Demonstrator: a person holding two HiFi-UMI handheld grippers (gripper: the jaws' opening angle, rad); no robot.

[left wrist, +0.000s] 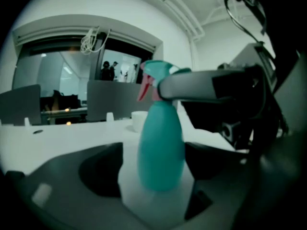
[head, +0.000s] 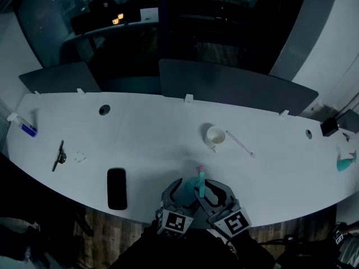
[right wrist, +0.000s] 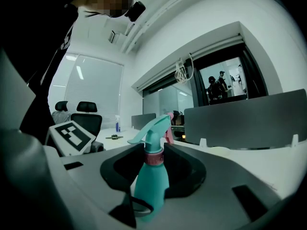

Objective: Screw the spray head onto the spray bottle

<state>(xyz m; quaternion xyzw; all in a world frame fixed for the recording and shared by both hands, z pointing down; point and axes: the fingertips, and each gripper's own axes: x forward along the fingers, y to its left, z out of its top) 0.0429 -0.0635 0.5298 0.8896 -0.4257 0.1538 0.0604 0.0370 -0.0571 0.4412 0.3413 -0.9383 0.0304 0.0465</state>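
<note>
A teal spray bottle with a teal spray head, pink at collar and nozzle, stands upright between both grippers at the table's near edge. My right gripper is shut on the pink collar below the spray head; its jaws close round the neck of the bottle in the right gripper view. My left gripper is open around the bottle's body, with a pale gap showing on the body's left side. The right gripper's finger crosses in front of the spray head.
On the white table sit a white cup, a thin white tube, a black phone, a dark tool, a small spray bottle far left and a teal item far right. Grey dividers line the back.
</note>
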